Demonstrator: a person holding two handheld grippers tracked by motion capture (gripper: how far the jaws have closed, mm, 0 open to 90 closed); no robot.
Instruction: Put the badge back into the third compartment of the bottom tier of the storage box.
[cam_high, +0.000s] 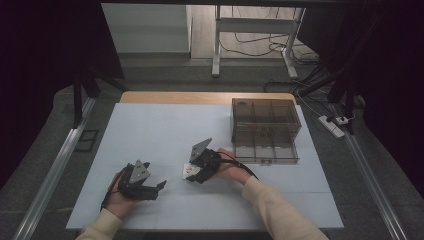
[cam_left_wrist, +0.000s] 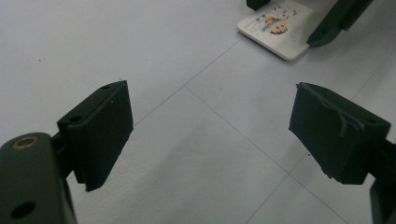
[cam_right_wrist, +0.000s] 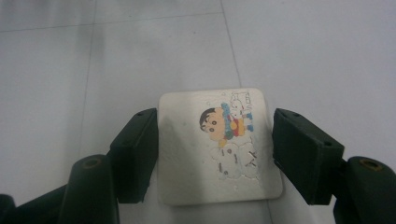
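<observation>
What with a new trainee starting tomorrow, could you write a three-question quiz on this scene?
1. Which tongs straddle the cartoon tile?
2. True or false: the left tongs stand open and empty.
3. The clear drawer box sits: A) at the far right of the table, B) at its near left, C) under the tile.
Key: 1 the right tongs; 2 true; 3 A.

White tile (cam_right_wrist: 219, 149) w/ colour cartoon print (black-haired kid), black tongs (cam_right_wrist: 215, 156).
</observation>
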